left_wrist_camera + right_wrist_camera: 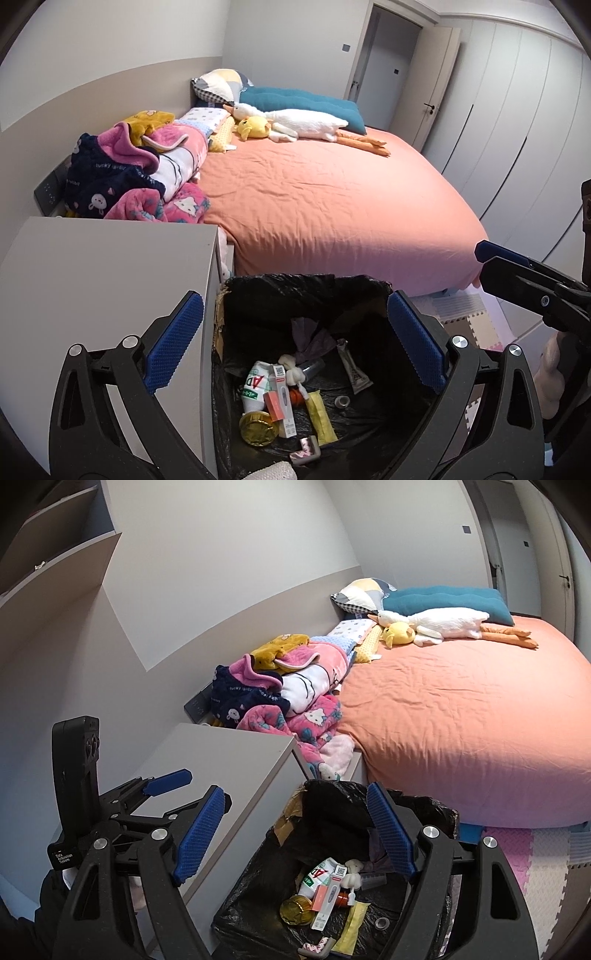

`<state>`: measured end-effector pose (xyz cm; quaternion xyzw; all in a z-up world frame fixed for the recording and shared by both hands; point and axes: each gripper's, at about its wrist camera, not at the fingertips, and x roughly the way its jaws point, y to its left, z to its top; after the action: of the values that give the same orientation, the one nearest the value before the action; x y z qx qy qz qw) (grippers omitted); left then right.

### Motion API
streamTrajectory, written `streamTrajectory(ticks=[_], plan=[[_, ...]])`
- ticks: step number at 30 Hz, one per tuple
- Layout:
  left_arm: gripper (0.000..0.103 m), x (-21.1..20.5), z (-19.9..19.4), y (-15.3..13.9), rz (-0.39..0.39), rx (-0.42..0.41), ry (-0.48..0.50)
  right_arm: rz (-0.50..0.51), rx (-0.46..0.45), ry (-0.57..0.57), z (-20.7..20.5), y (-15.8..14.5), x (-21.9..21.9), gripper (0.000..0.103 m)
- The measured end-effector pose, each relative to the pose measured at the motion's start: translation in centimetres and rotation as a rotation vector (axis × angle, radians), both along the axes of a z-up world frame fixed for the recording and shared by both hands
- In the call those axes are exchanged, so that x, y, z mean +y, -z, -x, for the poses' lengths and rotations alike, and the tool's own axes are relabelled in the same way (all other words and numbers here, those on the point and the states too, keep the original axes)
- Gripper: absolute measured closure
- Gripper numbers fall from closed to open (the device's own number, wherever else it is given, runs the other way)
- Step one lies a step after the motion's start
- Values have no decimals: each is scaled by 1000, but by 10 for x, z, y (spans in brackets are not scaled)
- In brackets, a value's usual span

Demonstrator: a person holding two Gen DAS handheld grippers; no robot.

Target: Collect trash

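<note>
A bin lined with a black bag stands on the floor between the bedside cabinet and the bed. Trash lies at its bottom: a white bottle, a gold lid, a thermometer box, a yellow packet and a grey wrapper. My left gripper hangs open over the bin with nothing between its blue pads. My right gripper is open and empty above the same bin. Each gripper shows in the other's view, the right one and the left one.
A grey bedside cabinet touches the bin's left side. The orange-sheeted bed carries piled blankets, pillows and plush toys. Foam floor mats lie to the right, and wardrobe doors line the far wall.
</note>
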<state>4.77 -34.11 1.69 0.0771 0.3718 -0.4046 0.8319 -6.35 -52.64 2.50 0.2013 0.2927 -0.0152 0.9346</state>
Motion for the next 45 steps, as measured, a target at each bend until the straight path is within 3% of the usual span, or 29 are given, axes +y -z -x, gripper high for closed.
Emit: streamTrajectory(ticks=[15, 45], plan=[[7, 3, 0, 0, -34, -10, -30, 0, -2, -5, 0, 0, 0, 23], [7, 2, 3, -1, -24, -6, -11, 5, -3, -1, 1, -1, 2, 23]])
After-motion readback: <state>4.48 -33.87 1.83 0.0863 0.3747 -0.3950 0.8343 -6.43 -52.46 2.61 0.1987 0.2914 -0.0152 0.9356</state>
